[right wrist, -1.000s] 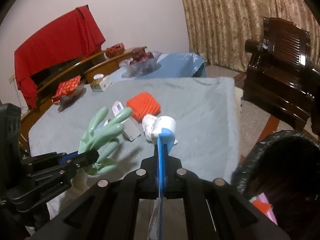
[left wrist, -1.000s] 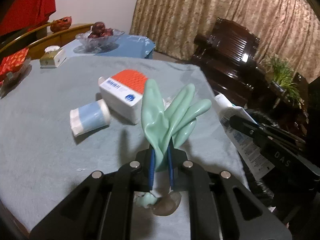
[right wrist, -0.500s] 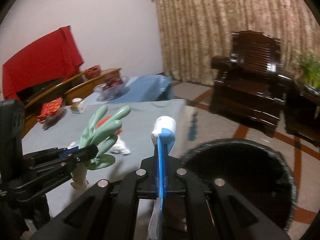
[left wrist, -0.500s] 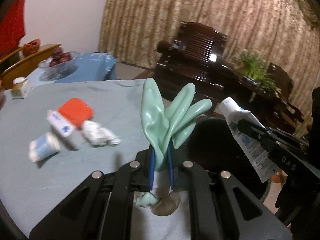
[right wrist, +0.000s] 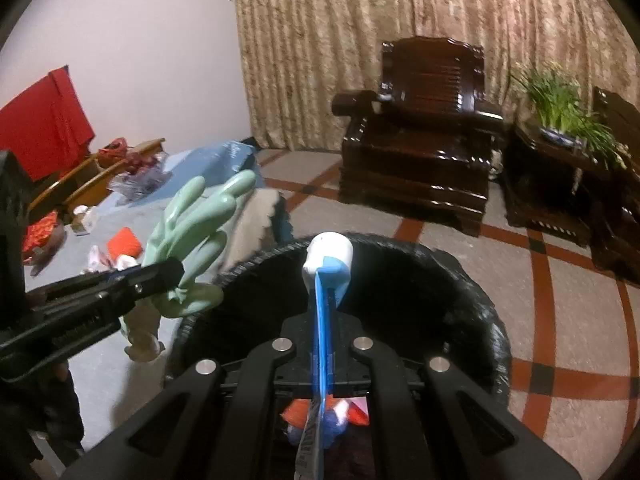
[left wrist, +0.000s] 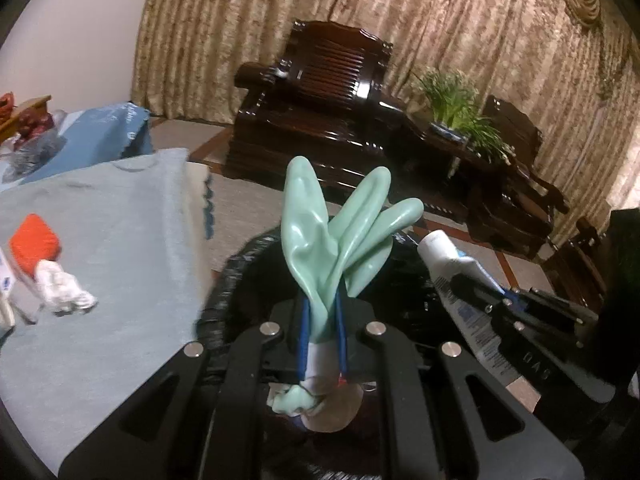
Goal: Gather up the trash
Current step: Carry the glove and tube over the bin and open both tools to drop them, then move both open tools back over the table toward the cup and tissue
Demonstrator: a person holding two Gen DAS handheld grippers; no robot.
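My left gripper is shut on a pale green rubber glove, held over the near rim of a black-lined trash bin. The glove also shows in the right wrist view, at the bin's left rim. My right gripper is shut on a flattened white and blue tube, held above the open bin. The tube also shows in the left wrist view. Red and white trash lies in the bin.
A table with a light blue cloth is to the left, with an orange-topped box and a crumpled white wad on it. A dark wooden armchair and a side table with a plant stand behind on tiled floor.
Both grippers have swung right, away from the table, with the glove and the tube in them. They now hang over the trash bin, which was off to the right before.
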